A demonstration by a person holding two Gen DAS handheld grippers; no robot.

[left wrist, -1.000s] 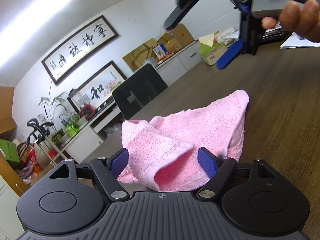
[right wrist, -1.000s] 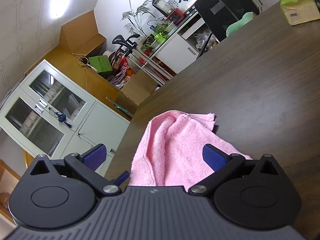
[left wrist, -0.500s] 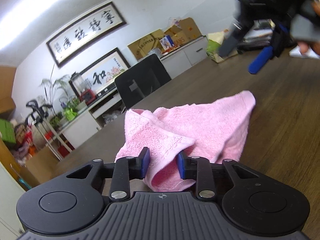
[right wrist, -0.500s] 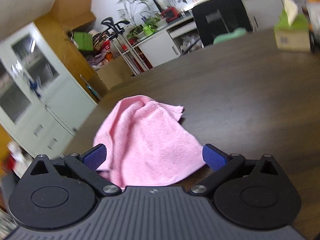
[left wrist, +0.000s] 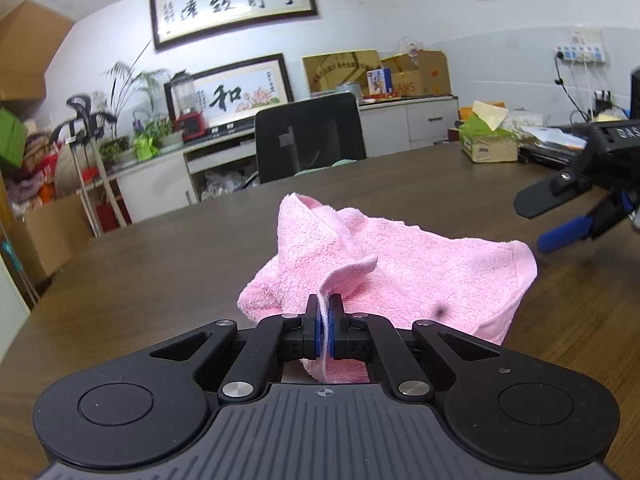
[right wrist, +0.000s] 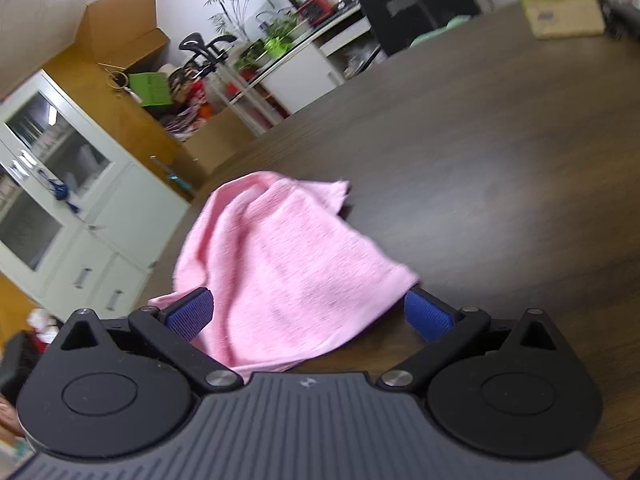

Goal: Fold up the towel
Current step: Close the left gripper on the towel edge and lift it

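A pink towel [left wrist: 420, 272] lies crumpled on the dark wooden table [left wrist: 160, 264]. My left gripper [left wrist: 325, 320] is shut on a hemmed edge of the towel at its near side. My right gripper [right wrist: 308, 316] is open, its blue pads either side of the near part of the towel [right wrist: 280, 264], low over the table. The right gripper also shows in the left wrist view [left wrist: 560, 216] at the far right, just beyond the towel's right corner, jaws apart.
A tissue box [left wrist: 488, 144] stands at the table's far right, with papers and a dark device beside it. A black office chair [left wrist: 308, 136] sits behind the far table edge. Cabinets [right wrist: 68, 240] stand off the table's left.
My left gripper has closed on the towel's edge. My right gripper came down from above to the towel's right side, staying open.
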